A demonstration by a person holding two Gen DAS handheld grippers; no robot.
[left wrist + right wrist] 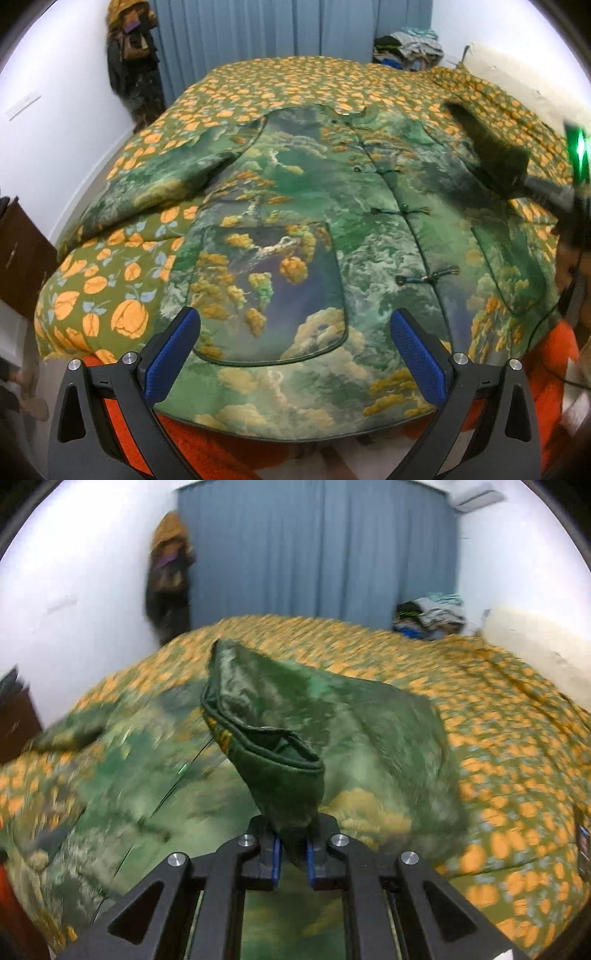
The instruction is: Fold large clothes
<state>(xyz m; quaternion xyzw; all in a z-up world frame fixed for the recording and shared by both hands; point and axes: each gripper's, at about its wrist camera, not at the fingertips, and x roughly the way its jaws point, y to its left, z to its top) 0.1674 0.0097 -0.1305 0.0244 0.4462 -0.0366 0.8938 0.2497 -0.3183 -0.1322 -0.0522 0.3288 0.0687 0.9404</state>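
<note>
The right gripper [292, 853] pinches the cuff of the sleeve [280, 760], lifted above the green jacket [332, 221], which lies spread front-up on the orange-flowered quilt [258, 85]. The left gripper [295, 354] hovers spread wide over the jacket's near hem, beside its patch pocket [273, 291].

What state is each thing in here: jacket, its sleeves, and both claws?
Jacket: spread flat on the bed, front up, buttoned shut.
Left sleeve: lying on the quilt, unfolded.
Right sleeve: lifted off the bed, cuff pinched.
Left claw: open, holding nothing, above the hem.
Right claw: shut on the right sleeve.
</note>
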